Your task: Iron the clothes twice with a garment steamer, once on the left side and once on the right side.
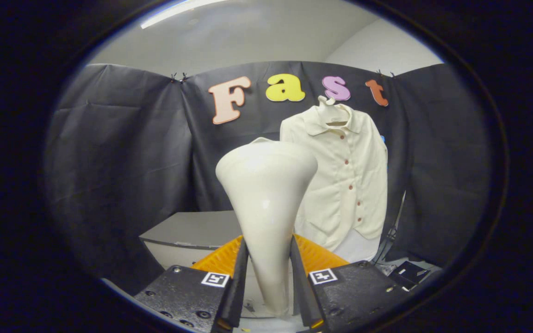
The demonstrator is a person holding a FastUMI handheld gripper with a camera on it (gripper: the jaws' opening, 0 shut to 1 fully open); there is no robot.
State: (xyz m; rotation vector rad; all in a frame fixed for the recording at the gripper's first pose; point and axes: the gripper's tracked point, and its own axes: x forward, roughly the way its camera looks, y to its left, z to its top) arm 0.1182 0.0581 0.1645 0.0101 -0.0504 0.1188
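A cream garment steamer [266,194] stands upright between my fingers, its wide head up and its narrow handle clamped. My gripper [268,259] is shut on that handle, both fingers pressing its sides. Beyond the steamer and a little to its right a cream button-up shirt [347,180] hangs on a white hanger [329,105] against the black cloth wall. The steamer's head overlaps the shirt's left edge in the view; it is held some way short of the cloth.
A white table [192,229] lies below and left of the steamer. Some dark gear and cables [403,270] lie under the shirt's right side. Black cloth walls close the booth on all sides.
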